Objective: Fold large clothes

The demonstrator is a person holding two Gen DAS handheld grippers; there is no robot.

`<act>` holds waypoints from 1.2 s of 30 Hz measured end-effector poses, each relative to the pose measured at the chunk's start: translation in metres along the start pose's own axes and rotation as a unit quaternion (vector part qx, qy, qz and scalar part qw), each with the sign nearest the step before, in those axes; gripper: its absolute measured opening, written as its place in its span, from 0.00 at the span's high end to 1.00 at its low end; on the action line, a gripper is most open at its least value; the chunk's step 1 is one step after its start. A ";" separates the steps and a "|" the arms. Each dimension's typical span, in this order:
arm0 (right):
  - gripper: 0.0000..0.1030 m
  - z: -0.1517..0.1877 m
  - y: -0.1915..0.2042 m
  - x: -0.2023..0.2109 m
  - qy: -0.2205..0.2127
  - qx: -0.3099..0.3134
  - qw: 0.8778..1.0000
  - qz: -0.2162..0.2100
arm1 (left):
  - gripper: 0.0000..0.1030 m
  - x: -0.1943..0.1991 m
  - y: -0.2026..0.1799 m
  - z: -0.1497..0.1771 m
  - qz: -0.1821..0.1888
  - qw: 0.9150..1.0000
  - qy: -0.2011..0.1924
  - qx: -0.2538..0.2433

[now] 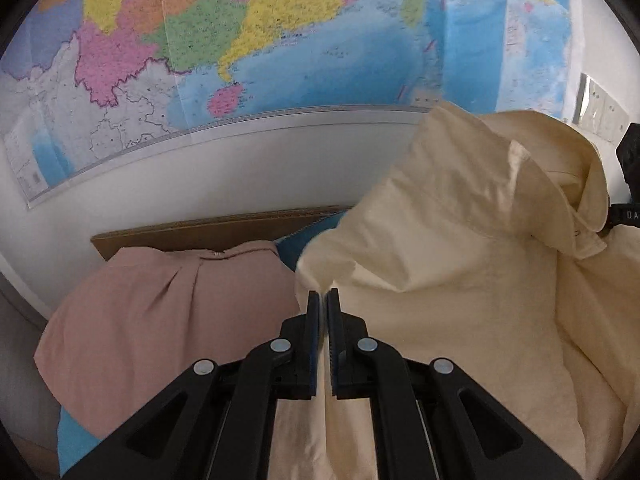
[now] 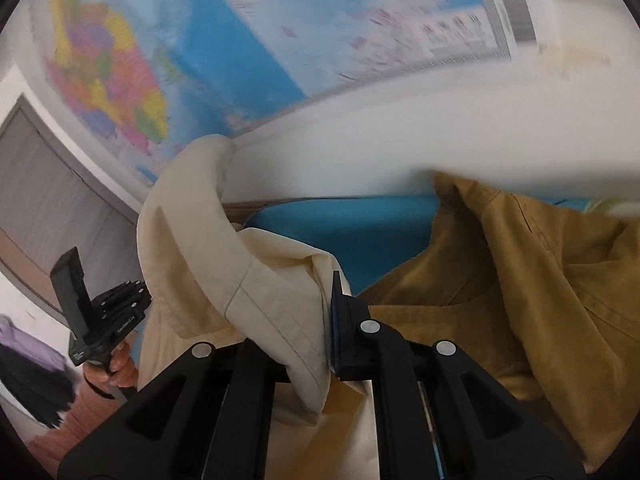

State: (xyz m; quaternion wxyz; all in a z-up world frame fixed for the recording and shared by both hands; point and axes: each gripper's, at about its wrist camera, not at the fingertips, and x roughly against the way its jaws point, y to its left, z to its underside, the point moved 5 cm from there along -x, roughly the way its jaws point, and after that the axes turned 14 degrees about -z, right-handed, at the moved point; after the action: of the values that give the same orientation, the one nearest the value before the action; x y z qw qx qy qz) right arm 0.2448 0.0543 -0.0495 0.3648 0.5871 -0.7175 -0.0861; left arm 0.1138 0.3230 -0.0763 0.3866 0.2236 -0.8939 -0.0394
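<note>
A cream shirt (image 1: 460, 248) hangs lifted in the air between both grippers. My left gripper (image 1: 323, 296) is shut on a pinched edge of the cream shirt. In the right wrist view my right gripper (image 2: 326, 280) is shut on the cream shirt (image 2: 240, 288) near its collar, and the cloth drapes over and hides the left finger. The left gripper's body (image 2: 100, 312) shows at the left of the right wrist view, held by a hand.
A pink garment (image 1: 160, 312) lies on the blue surface (image 1: 76, 440) to the left. A mustard-brown shirt (image 2: 540, 280) lies on the blue surface (image 2: 340, 224) to the right. A wall map (image 1: 240, 40) hangs behind. A cardboard sheet (image 1: 208, 228) leans at the wall.
</note>
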 end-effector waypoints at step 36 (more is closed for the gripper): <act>0.81 0.129 -0.074 0.227 -0.084 -0.117 0.959 0.242 | 0.15 0.041 0.033 0.079 0.038 0.997 0.042 -0.060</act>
State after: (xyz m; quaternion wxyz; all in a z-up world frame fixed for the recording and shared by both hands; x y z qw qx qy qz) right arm 0.2114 -0.2120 -0.0873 0.3791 0.3392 -0.8514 -0.1279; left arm 0.0214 0.3271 -0.0959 0.4375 0.1669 -0.8809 -0.0691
